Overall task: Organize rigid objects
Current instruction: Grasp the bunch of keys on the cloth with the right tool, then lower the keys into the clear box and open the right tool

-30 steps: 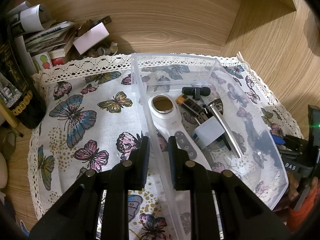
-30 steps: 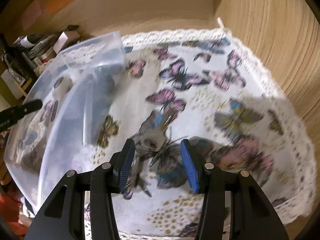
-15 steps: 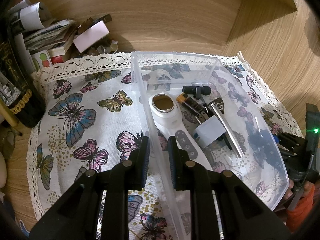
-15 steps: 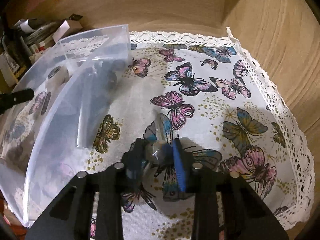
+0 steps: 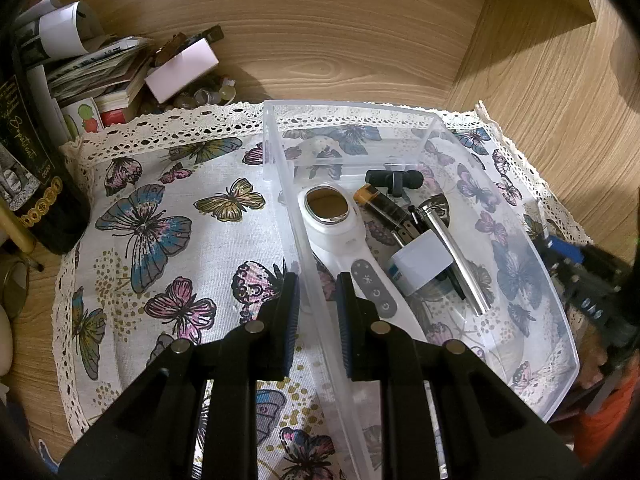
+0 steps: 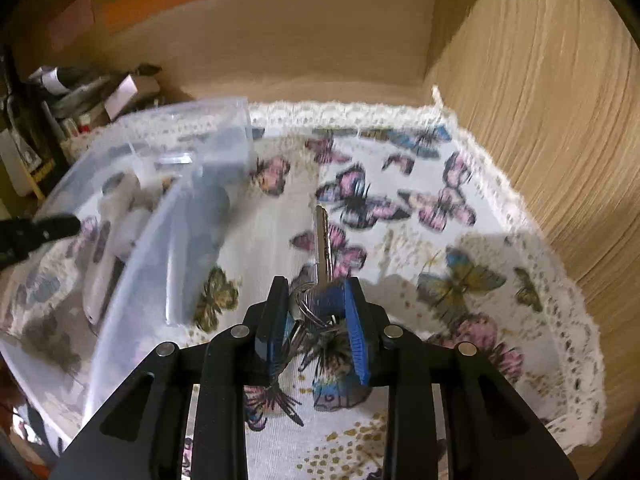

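on the wooden worktop (image 5: 360, 40), over a butterfly-print cloth (image 5: 168, 240) with a lace edge: clear plastic bin (image 5: 560, 344), standing on the cloth's right half in the left wrist view. left tool (image 5: 316, 312) clenched on the bin's near-left wall, one pad outside, one inside. inside the bin: white handheld device (image 5: 340, 232) with a round metal head and a strip of buttons, lying along the left wall; beside it a small white box (image 5: 420, 262), a shiny metal rod (image 5: 456, 248) with a flared end, a black cylinder (image 5: 394, 179) toward the far end, and a dark stick with an orange tip (image 5: 376, 200). all lying loose on the bin floor, touching or overlapping in the middle.

right of the bin, over bare cloth (image 6: 460, 264): right tool (image 6: 316, 312) grasping a bunch of keys (image 6: 320, 304), pads pressed on the blue key head, one silver key sticking straight forward past the fingertips, ring and other keys hanging between and under the fingers. keys lifted clear of the cloth, outside the bin (image 6: 132, 264), near its right wall. picture somewhat blurred.

at the far left corner of the worktop: dark bottle (image 5: 36, 184) with gold print, stack of papers and booklets (image 5: 100, 76), small pale carton (image 5: 182, 70).
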`<state>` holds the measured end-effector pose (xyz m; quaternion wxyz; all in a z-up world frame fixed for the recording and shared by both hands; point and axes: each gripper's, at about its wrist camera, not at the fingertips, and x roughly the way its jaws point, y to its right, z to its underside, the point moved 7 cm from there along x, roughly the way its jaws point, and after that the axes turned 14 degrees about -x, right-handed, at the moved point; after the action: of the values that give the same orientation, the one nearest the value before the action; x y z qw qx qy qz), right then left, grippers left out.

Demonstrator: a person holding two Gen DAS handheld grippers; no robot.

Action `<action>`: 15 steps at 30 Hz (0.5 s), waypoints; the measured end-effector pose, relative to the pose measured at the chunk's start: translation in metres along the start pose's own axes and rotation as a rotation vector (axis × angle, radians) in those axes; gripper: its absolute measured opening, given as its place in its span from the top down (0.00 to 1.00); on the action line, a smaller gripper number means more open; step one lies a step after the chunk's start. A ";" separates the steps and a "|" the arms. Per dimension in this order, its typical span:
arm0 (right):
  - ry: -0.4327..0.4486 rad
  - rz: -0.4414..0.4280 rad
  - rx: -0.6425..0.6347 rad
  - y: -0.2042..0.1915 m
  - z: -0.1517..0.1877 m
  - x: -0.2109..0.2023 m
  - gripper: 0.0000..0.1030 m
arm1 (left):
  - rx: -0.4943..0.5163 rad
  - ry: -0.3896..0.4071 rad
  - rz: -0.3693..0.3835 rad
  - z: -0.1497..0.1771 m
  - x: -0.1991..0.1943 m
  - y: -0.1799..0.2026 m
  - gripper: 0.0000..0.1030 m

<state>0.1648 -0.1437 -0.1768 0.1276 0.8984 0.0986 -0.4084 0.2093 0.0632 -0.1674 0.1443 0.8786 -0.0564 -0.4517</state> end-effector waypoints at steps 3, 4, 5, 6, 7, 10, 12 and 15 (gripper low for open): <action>0.045 0.014 -0.008 0.002 -0.013 -0.014 0.75 | -0.001 0.000 0.001 0.000 0.000 0.000 0.83; 0.057 0.020 -0.011 0.002 -0.017 -0.017 0.75 | -0.001 0.000 0.001 0.000 0.000 0.000 0.83; 0.075 0.024 -0.017 0.002 -0.022 -0.022 0.75 | -0.001 -0.001 0.001 0.000 0.000 0.000 0.83; 0.089 0.026 -0.020 0.001 -0.027 -0.025 0.75 | 0.000 -0.001 0.000 0.000 0.000 0.001 0.83; 0.102 0.024 -0.024 0.001 -0.031 -0.028 0.75 | 0.000 0.000 0.000 0.000 0.000 0.000 0.83; 0.149 0.013 -0.036 -0.004 -0.046 -0.039 0.75 | 0.000 0.000 0.000 0.000 0.000 0.000 0.83; 0.184 0.005 -0.050 -0.009 -0.057 -0.046 0.75 | -0.002 0.000 0.001 0.000 0.000 0.000 0.83; 0.230 -0.027 -0.067 -0.020 -0.070 -0.057 0.75 | -0.001 0.000 0.001 0.000 0.000 0.000 0.83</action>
<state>0.1725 -0.1072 -0.0922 0.1401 0.9332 0.1383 -0.3008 0.2097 0.0636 -0.1678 0.1448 0.8786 -0.0565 -0.4516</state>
